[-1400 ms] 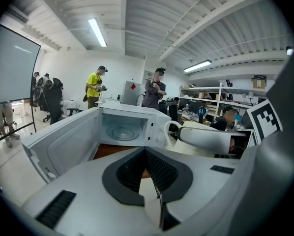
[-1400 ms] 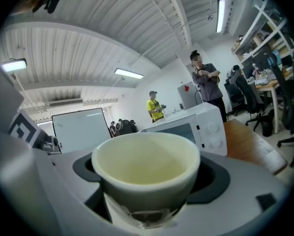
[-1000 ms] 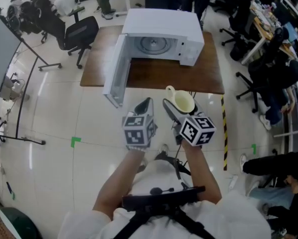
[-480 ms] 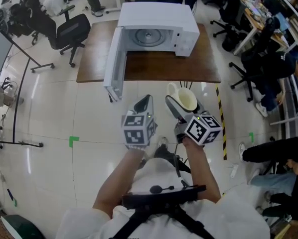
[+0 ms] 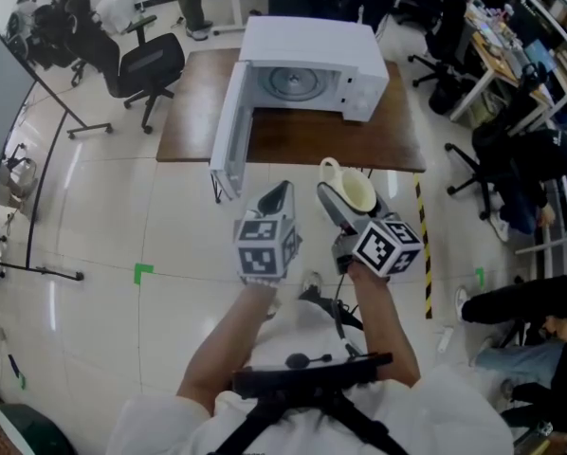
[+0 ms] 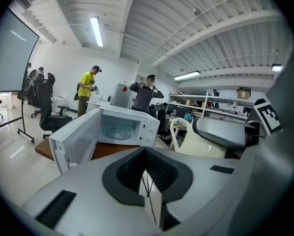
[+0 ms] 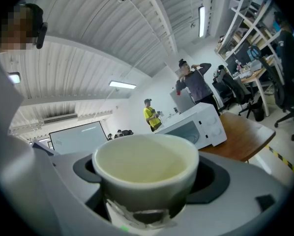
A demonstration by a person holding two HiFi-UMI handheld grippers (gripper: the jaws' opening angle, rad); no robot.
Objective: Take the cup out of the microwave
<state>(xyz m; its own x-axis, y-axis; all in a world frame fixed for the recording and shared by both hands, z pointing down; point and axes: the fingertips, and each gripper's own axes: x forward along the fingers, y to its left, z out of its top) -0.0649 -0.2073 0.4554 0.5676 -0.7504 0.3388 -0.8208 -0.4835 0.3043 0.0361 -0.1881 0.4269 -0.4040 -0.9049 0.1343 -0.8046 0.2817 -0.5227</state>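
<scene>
Cup (image 5: 353, 191) sat upright, clamped in right gripper (image 5: 348, 205), clear of the open microwave (image 5: 312, 69), probably against spilling; left gripper (image 5: 277, 197) stayed out of it, closed and empty.

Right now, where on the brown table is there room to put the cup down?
The cup should fit best on the bare table in front of the microwave, between its open door and the right edge. A smaller bare strip lies left of the door. The back is crowded by the microwave itself.

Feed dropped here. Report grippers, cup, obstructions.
Left gripper jaws shut, empty. Right gripper jaws clamped on cream ceramic cup, outside white microwave, door open. Nothing blocking.
</scene>
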